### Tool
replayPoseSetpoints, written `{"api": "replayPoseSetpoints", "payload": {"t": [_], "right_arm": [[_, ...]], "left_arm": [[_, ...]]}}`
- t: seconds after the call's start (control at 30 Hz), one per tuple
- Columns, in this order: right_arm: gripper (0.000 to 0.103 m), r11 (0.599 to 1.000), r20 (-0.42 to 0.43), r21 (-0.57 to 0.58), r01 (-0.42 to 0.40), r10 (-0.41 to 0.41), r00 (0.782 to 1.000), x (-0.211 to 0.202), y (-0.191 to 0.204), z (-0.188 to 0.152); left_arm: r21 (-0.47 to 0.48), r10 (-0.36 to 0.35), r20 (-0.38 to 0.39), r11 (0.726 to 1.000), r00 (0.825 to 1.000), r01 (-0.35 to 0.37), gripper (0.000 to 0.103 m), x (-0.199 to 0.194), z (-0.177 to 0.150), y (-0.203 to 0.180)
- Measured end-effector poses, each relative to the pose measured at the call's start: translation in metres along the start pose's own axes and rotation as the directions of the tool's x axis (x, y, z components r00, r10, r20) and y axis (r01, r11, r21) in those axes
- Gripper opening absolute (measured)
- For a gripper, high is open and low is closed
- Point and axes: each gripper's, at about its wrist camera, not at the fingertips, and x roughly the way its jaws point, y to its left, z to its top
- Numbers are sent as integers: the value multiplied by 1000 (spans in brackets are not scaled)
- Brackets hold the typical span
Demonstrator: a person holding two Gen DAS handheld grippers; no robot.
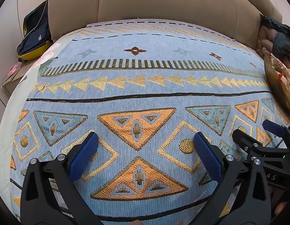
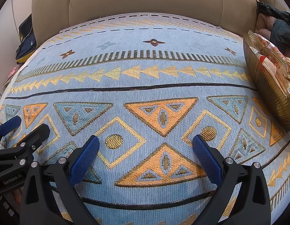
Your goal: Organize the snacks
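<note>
A gold ribbed bowl (image 2: 265, 90) holding several wrapped snack packets (image 2: 272, 60) sits at the right edge of a blue patterned cloth (image 2: 145, 86); the bowl (image 1: 276, 86) also shows at the far right of the left wrist view. My left gripper (image 1: 146, 140) hovers open over the cloth with nothing between its blue pads. My right gripper (image 2: 146, 142) is open too, likewise holding nothing, left of the bowl. Each gripper appears in the other's view: the right gripper (image 1: 257, 133) at the right edge, the left gripper (image 2: 26, 125) at the left edge.
A beige sofa back (image 1: 163, 3) rises behind the cloth. A dark blue and yellow bag (image 1: 35, 35) lies at the far left. Dark and pink clothing (image 1: 276, 35) is heaped at the far right behind the bowl. A low side surface (image 1: 13, 75) sits left.
</note>
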Motion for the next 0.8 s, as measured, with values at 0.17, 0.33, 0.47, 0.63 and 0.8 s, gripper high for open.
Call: {"api": "replayPoseSetpoints", "payload": {"t": [0.17, 0.33, 0.47, 0.63, 0.8], "right_arm": [[98, 1000, 1, -1, 2, -2, 1000, 0, 2, 1], [98, 1000, 1, -1, 2, -2, 1000, 0, 2, 1], [98, 1000, 2, 0, 1, -1, 1000, 0, 2, 1], [98, 1000, 3, 0, 2, -2, 1000, 0, 2, 1], [98, 1000, 4, 0, 2, -2, 1000, 0, 2, 1]], "left_arm": [[1, -1, 1, 1000, 1000, 1, 100, 1, 0, 0], [1, 0, 4, 1000, 1000, 0, 100, 0, -1, 0], [12, -1, -20, 1000, 1000, 1, 100, 2, 2, 0], [23, 1, -82, 1000, 997, 0, 100, 5, 9, -1], [17, 2, -145, 1000, 989, 1, 100, 8, 16, -1]]}}
